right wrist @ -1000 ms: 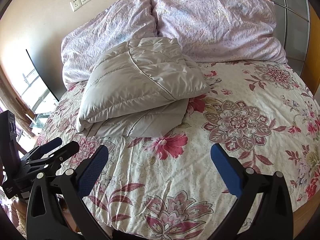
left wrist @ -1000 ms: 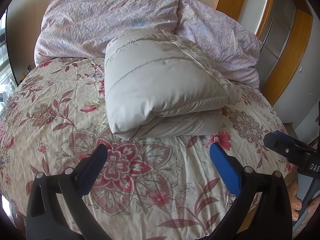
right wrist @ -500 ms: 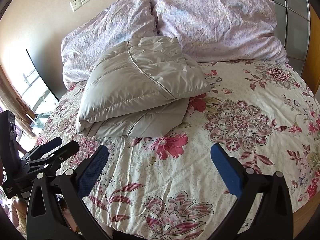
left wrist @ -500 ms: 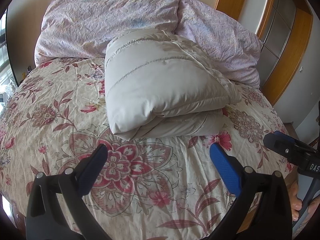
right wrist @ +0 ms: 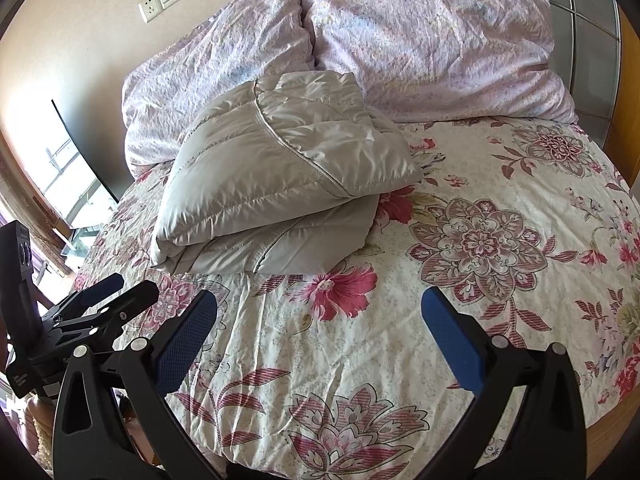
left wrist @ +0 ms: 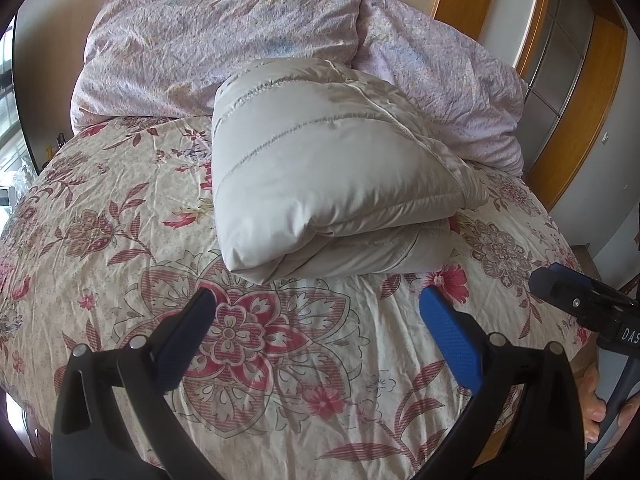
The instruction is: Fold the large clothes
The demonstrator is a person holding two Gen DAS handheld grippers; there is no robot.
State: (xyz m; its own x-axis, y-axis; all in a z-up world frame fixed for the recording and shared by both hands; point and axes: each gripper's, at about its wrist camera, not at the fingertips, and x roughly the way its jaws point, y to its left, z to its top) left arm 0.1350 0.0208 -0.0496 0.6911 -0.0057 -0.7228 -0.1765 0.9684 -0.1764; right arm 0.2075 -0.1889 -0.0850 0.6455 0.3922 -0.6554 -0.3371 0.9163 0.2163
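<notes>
A pale grey padded jacket (left wrist: 328, 168) lies folded into a thick bundle on the flowered bedspread (left wrist: 120, 208), up near the pillows; the right wrist view shows the jacket (right wrist: 280, 184) to the left of centre. My left gripper (left wrist: 316, 316) hovers open above the bedspread, a short way in front of the bundle, with nothing between its blue pads. My right gripper (right wrist: 318, 318) is open too and holds nothing, set back from the jacket over the bed's near part. Each view catches the other gripper at its edge: the right gripper (left wrist: 560, 288), the left gripper (right wrist: 116, 296).
Two lilac pillows (left wrist: 224, 36) (right wrist: 432, 40) lean on the wall behind the jacket. A wooden wardrobe frame (left wrist: 580, 120) stands to the right, a window (right wrist: 68, 184) to the left. A hand (left wrist: 596, 408) grips the right tool's handle. The flowered bedspread (right wrist: 500, 200) spreads wide right of the jacket.
</notes>
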